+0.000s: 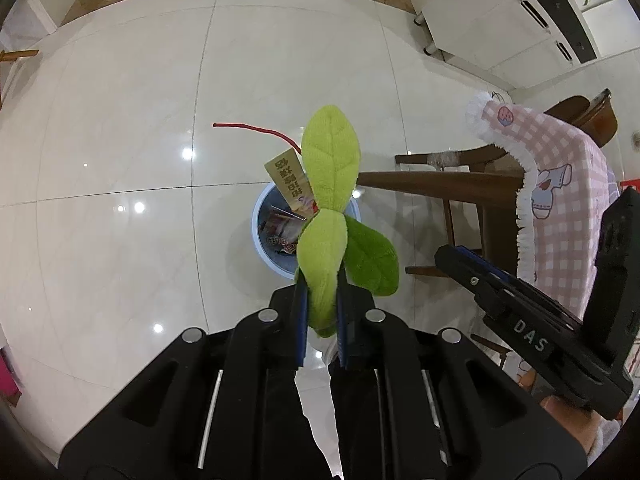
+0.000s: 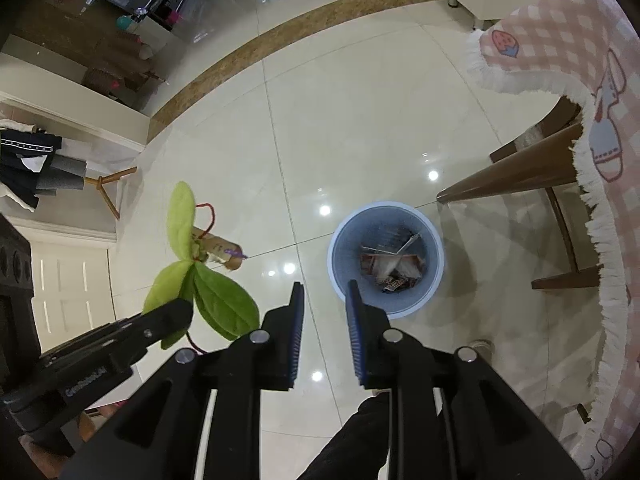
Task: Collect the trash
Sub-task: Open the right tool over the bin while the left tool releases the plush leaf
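My left gripper (image 1: 322, 292) is shut on the stem of a green plush leaf toy (image 1: 330, 160). The toy carries a tan paper tag (image 1: 288, 180) and a red string (image 1: 256, 128). It hangs above the blue waste bin (image 1: 276, 266) on the floor. In the right wrist view the same toy (image 2: 224, 300) sits left of the bin (image 2: 348, 236), clamped in the left gripper (image 2: 180, 308). Wrappers and paper scraps (image 2: 392, 266) lie inside the bin. My right gripper (image 2: 325, 300) is open with nothing between its fingers, just above the bin's near-left rim. It also shows at the right of the left wrist view (image 1: 452, 258).
A table with a pink checked, fringed cloth (image 2: 580, 60) stands right of the bin, with a wooden chair (image 2: 520, 176) under it. White cabinets (image 1: 500, 20) stand at the back right. Dark clothes on a rack (image 2: 32, 160) hang at the left. Glossy tiled floor surrounds the bin.
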A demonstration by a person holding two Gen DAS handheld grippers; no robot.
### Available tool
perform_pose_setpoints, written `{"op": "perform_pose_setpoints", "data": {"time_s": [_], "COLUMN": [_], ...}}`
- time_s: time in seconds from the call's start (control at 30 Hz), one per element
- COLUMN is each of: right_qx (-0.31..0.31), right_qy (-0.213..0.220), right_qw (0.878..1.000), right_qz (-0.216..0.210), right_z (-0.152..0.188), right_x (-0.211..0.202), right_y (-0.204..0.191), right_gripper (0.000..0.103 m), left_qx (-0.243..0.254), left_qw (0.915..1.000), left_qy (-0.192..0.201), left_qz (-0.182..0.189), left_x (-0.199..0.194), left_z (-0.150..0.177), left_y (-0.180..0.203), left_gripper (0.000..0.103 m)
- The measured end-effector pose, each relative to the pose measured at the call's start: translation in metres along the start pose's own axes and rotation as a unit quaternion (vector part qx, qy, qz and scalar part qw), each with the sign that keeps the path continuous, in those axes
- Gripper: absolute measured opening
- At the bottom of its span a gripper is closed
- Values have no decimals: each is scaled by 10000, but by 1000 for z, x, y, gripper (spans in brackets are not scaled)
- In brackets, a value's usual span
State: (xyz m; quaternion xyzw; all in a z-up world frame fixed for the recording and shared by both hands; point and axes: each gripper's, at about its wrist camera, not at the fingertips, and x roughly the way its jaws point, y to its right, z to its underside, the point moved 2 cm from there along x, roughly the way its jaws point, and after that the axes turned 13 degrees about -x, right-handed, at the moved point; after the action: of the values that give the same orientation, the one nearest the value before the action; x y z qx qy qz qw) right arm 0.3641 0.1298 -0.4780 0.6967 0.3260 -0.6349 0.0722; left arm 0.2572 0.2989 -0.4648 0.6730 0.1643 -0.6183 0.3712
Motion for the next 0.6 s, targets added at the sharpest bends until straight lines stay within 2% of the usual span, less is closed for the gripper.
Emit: {"op": "perform_pose_setpoints", "data": {"time_s": [0.6], "right_qx": [509], "right_qy": [337], "right_qw": [9981], "right_qz": [7], "right_z": [14], "right_x": [-40], "right_y": [40], "right_gripper": [24], "left_qx": [624], "left_qw": [9978], "left_qy": [-220], "left_qz": [-35], "left_x": [11], "left_z": [8], "left_y": [57], "left_gripper": [12]}}
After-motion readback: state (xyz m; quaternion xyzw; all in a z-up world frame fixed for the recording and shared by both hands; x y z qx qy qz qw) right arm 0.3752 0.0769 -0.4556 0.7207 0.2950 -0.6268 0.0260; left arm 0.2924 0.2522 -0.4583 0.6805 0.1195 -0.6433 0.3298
